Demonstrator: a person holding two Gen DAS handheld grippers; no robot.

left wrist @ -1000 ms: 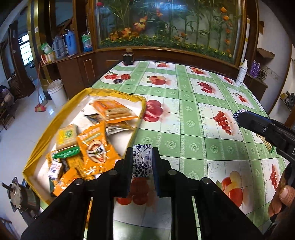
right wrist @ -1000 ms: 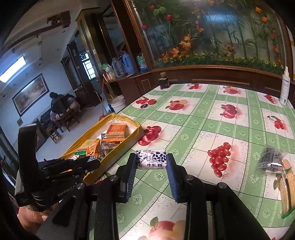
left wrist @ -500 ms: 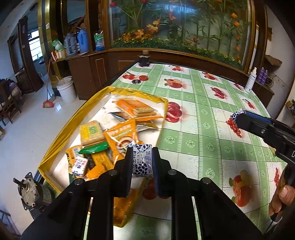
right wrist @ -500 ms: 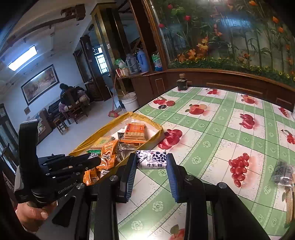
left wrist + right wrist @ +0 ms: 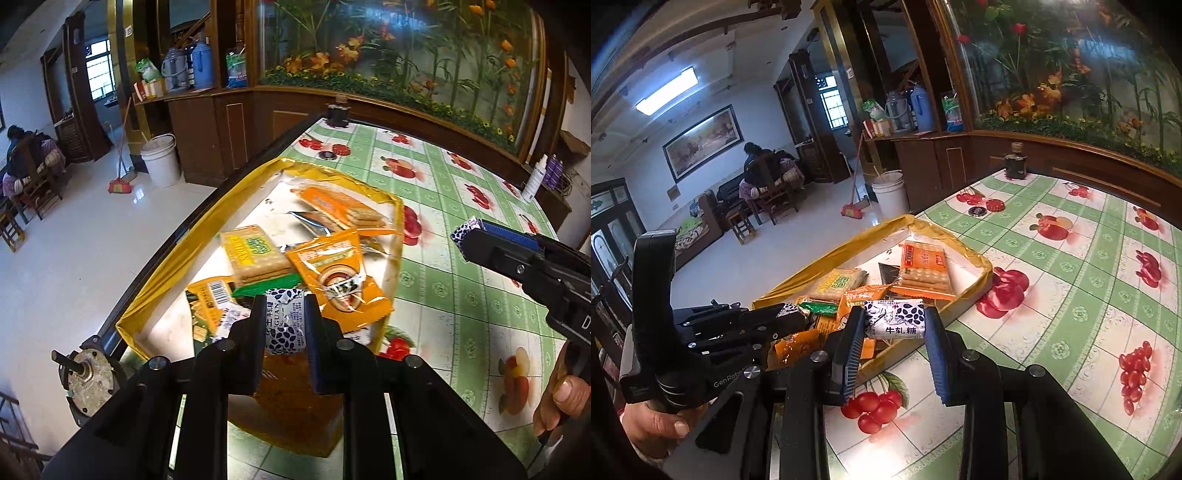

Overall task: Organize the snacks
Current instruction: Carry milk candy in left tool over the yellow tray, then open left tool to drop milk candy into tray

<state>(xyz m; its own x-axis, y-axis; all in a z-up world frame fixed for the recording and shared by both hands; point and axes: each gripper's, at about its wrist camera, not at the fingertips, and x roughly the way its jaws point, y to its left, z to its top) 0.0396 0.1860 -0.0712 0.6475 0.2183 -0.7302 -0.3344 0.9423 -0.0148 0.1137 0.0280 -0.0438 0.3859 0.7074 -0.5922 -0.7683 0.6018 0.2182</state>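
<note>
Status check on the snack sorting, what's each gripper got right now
Left hand-held gripper shut on nougat candy; right hand-held gripper likewise. Yellow tray below, already crowded.

Left gripper (image 5: 285, 323) grips a candy (image 5: 284, 320) above the snack tray (image 5: 155, 291).

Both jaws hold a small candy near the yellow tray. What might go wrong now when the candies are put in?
1. The left gripper grips its candy narrowly; it might slip early.
2. The tray is already piled with packets, so a dropped candy may bounce off the orange packet.
3. The right gripper is close to the left; they might collide.
</note>
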